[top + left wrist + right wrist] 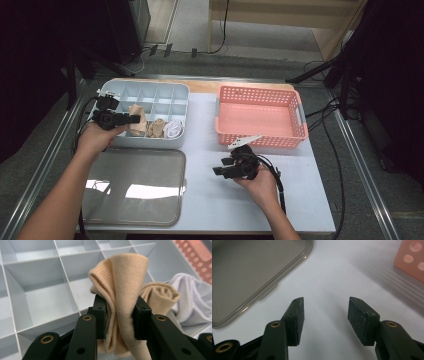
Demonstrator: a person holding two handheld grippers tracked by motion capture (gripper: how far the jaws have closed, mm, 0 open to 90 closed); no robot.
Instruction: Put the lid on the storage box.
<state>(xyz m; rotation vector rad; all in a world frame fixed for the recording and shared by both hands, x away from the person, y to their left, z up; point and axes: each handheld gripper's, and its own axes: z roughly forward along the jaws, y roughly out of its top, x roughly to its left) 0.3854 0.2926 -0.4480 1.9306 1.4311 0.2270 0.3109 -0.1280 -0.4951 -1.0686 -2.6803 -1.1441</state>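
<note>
A folded beige sock (120, 287) is pinched between the pads of my left gripper (119, 315), which hangs over the pale grey divided organizer box (120, 87). From above, that left gripper (131, 119) and the beige sock (137, 117) sit above the box's front row of cells. A second rolled beige sock (160, 295) lies in the cell beside it, and a white rolled sock (190, 297) in the cell after that. My right gripper (325, 315) is open over bare white table, nothing between its jaws; in the high view the right gripper (220, 167) rests left of the hand.
A pink perforated basket (260, 95) stands at the back right. A clear grey lid (132, 185) lies flat at the front left; its corner, the lid (249, 277), is near my right gripper. Cables trail off the table's right side.
</note>
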